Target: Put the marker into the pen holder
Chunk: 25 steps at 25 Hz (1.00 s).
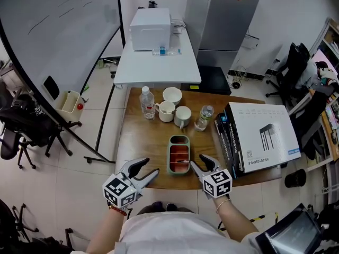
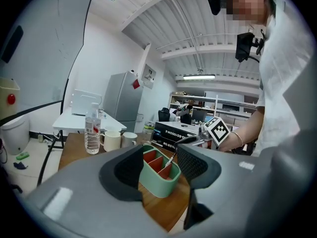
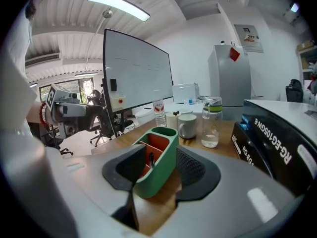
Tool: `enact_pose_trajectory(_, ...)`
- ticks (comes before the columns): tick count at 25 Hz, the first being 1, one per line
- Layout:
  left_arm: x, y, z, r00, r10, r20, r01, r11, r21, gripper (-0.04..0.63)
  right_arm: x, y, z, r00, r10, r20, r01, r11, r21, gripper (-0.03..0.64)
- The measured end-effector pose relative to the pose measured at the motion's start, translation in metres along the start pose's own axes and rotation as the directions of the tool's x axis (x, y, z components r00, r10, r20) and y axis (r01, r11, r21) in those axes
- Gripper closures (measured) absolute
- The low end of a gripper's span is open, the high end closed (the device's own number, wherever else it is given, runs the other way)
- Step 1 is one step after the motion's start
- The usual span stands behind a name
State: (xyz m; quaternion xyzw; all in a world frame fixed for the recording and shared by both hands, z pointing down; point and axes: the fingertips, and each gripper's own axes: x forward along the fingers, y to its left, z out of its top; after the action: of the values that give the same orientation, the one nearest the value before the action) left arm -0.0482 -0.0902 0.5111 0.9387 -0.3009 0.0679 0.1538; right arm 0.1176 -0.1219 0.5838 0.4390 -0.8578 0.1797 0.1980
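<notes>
Right gripper view: right tool (image 3: 159,175) open, since slim black marker (image 3: 151,158) sits in green plastic pen holder (image 3: 166,152); left tool (image 1: 150,166) open at nine o'clock.

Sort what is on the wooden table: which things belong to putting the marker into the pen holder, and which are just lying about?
Job in hand: marker, pen holder, right gripper.

Lying about: water bottle, white cups, glass jar, white box, black box.
</notes>
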Motion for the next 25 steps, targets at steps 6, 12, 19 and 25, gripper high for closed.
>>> enact_pose_trajectory(6,0.001,-0.001,0.001,1.000,-0.006,0.002,0.006,1.000,0.002,0.388,-0.009,0.001,0.005,1.000,0.003,0.029,-0.003,1.000,0.017,0.456)
enact_pose_trajectory(12,0.000,0.003,0.002,1.000,-0.003,0.005,0.003,1.000,0.002,0.389,0.000,0.012,0.001,0.999,0.033,0.004,-0.033,0.999,0.013,0.473)
enact_pose_trajectory(19,-0.003,0.003,0.001,1.000,-0.003,0.010,0.003,1.000,-0.007,0.390,0.002,0.015,0.000,0.998,0.055,-0.014,-0.055,0.998,-0.006,0.591)
enact_pose_trajectory(25,-0.003,0.001,0.000,1.000,-0.002,0.007,0.002,1.000,-0.008,0.390,-0.015,0.019,0.029,0.996,0.063,0.069,-0.062,0.998,-0.021,0.592)
